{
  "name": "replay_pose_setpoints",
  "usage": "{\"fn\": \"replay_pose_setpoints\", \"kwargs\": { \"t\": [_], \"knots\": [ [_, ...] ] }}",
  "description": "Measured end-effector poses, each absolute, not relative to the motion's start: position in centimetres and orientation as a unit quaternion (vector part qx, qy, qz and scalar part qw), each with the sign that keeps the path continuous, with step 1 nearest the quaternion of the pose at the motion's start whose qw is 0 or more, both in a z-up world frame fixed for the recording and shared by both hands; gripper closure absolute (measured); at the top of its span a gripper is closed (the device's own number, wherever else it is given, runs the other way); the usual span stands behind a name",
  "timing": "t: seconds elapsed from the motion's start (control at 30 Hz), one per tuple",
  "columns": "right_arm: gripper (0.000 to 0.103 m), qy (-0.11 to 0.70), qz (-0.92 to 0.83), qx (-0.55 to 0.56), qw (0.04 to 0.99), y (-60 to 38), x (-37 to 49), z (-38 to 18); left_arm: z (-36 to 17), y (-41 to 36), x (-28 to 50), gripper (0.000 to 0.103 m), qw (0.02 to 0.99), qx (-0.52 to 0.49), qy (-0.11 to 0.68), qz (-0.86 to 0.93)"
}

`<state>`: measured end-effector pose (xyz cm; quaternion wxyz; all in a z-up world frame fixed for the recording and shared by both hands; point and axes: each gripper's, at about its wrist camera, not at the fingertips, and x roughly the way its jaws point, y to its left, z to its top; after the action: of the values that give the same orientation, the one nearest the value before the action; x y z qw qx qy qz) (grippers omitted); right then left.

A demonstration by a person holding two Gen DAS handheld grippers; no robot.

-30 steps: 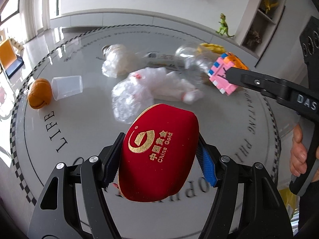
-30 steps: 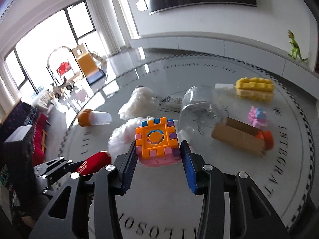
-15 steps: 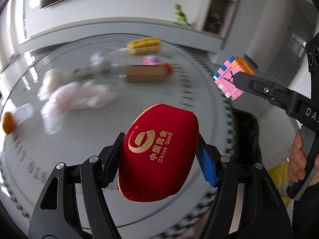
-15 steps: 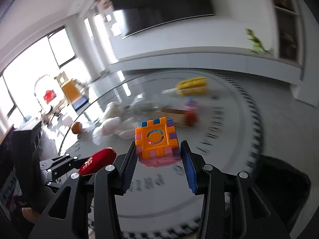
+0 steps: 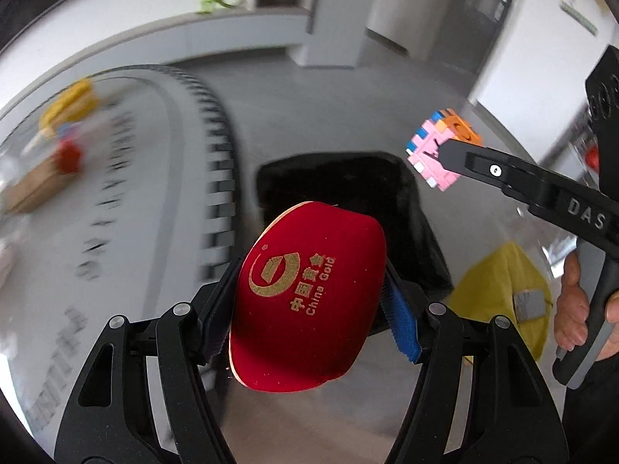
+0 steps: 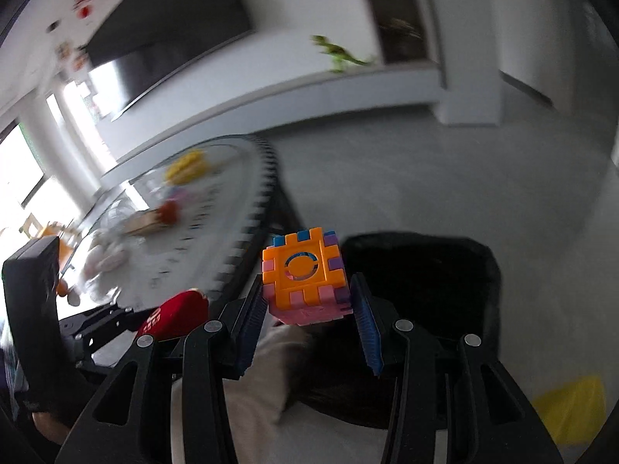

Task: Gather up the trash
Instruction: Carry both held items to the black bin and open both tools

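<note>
Two claws are each carrying one item toward a black bin [image 5: 348,189] that stands on the floor beyond the edge of the round worktop [image 5: 127,178]. The left claw [image 5: 309,301] is clamped on a red case [image 5: 309,294] printed with gold lettering, its pads pressing the case's two sides so the broad printed face looks up at the camera; the bin's dark opening lies directly ahead of and below these fingertips. The right claw [image 6: 309,301] is clamped on a toy cube [image 6: 305,274] made of orange, pink, blue and purple pieces, gripped on opposite faces near its lower half, with the bin's black mouth [image 6: 421,297] just beyond and to the right of the fingertips. Seen from the left claw, the cube [image 5: 441,150] hangs off to the upper right, and a hand [image 5: 580,309] grips that tool's handle. Both items look to be held over or close to the bin so that letting go would drop them in, though whether either is squarely above the opening is hard to judge. Behind and to the left of both claws, blurred things remain on the worktop: a yellow item [image 6: 185,166], a brown box [image 5: 35,181] and pale wrappers [image 6: 104,255], so more collecting appears to be left. A yellow bag [image 5: 499,290] sits on the floor to the right of the bin.
</note>
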<state>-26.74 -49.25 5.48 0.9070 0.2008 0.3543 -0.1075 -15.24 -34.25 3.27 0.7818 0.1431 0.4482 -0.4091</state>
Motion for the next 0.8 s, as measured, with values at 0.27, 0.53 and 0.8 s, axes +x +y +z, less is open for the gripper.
{"fn": "replay_pose_setpoints", "kwargs": {
  "t": [0.27, 0.53, 0.8],
  "knots": [
    [0.031, 0.357, -0.186, 0.257, 0.878, -55.4, -27.2, 3.6, 0.6, -41.8, -14.6, 0.006, 0.761, 0.187, 0.455, -0.424],
    [0.031, 0.345, -0.196, 0.26, 0.88, -55.6, -28.1, 3.7, -0.5, -40.1, -13.1, 0.006, 0.76, 0.167, 0.473, -0.414],
    [0.031, 0.349, -0.161, 0.247, 0.889, -52.3, -26.5, 4.8, 0.7, -37.8, -12.9, 0.006, 0.772, 0.149, 0.466, -0.405]
  ]
}}
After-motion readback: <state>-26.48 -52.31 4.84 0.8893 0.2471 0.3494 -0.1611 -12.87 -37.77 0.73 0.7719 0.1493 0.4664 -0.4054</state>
